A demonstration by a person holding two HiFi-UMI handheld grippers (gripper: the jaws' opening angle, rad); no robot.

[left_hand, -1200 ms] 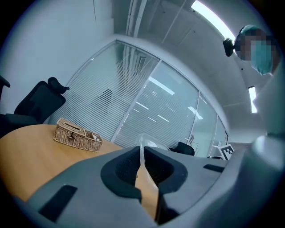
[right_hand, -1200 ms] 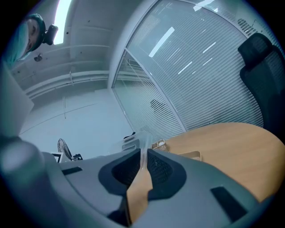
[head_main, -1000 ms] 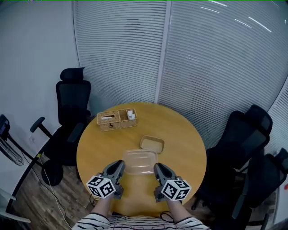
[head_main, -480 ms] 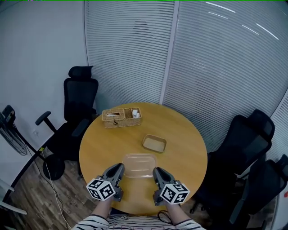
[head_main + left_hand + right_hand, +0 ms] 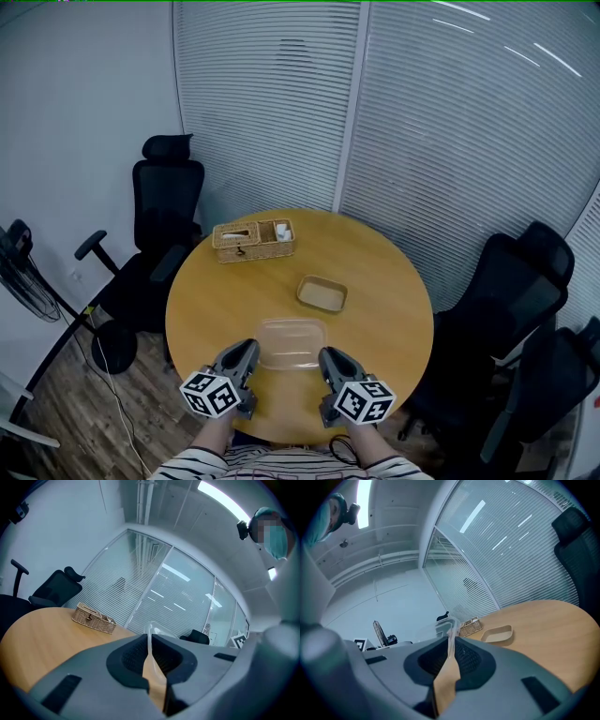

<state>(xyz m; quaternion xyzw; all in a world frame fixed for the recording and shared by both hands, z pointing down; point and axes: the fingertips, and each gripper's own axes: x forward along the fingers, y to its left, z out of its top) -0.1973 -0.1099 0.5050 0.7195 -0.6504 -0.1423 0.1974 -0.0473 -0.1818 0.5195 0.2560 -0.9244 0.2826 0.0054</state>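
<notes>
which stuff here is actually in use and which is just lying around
In use: clear plastic container, held at its rim by the left gripper and the right gripper, both shut on it.
Lying about: wicker basket, beige tray, black office chairs around the round table.

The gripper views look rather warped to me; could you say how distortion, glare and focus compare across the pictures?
Left gripper view: strong fisheye, dark corners, ceiling light flaring. Right gripper view: same bending, reflections streak the blinds. Head view: milder curve, even light, the clear container sharp on the table.
</notes>
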